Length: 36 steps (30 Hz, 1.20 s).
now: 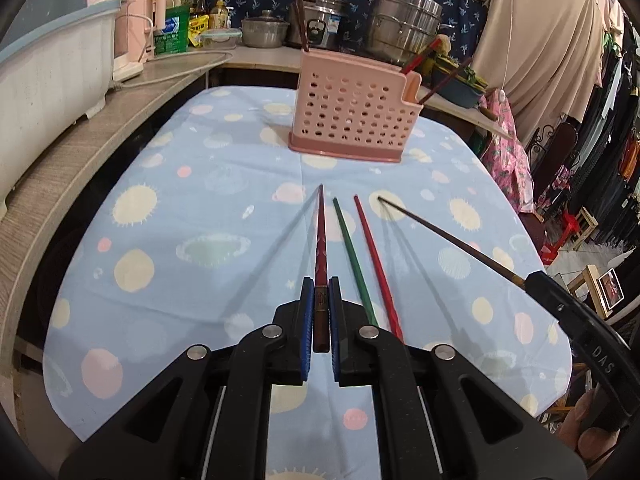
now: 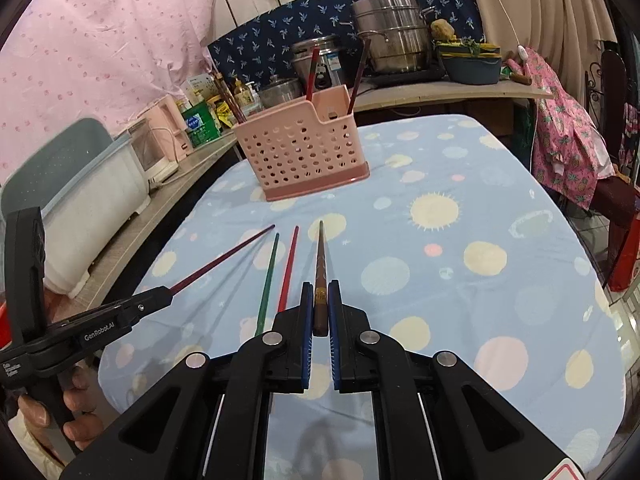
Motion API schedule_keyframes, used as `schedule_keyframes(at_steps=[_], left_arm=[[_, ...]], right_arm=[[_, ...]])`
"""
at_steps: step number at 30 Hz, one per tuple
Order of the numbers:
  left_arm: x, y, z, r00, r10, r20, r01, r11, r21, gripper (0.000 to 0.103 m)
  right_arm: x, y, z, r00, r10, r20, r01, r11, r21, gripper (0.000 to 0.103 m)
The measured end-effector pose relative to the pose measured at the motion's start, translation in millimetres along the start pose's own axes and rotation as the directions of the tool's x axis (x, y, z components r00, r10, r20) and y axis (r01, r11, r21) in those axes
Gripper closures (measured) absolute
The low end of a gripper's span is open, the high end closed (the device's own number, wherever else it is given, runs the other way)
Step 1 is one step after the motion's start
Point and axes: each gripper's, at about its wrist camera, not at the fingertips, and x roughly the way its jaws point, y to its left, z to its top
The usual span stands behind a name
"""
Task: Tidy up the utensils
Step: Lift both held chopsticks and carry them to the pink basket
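Patterned tablecloth (image 1: 200, 200); cluttered counter (image 1: 80, 152) behind; hanging curtains (image 2: 100, 40).

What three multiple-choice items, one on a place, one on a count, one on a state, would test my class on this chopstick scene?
1. Where do the green chopstick and red chopstick lie?
A. In the holder
B. On the tablecloth, side by side
C. On the counter

2. How many chopsticks do the two grippers hold in all?
A. None
B. Two
C. Four

3. How do the left gripper's jaws stand?
A. Wide open over the cloth
B. Shut on nothing
C. Shut on a dark red chopstick

Key:
1 B, both rest on the tablecloth, short of the pink holder.
2 B, the left gripper clamps the dark red chopstick and the right gripper a brown chopstick.
3 C, the blue pads press on the stick's thick end.
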Motion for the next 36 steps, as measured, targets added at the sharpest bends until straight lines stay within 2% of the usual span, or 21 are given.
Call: schedule_keyframes(at_steps=[11, 36], left_arm=[[-18, -6, 44, 0.997, 0.003, 0.08, -0.004, 1.0, 0.014, 0.096], [-33, -28, 122, 0.976, -0.023, 0.218, 0.014, 0.999, 0.046, 0.096]], right_arm=[[-14, 9, 47, 0.994, 0.024, 0.111, -0.022, 1.0, -0.019, 0.096], [-15, 19, 108, 0.978, 0.065, 0.197, -0.059, 0.997, -0.04, 0.096]])
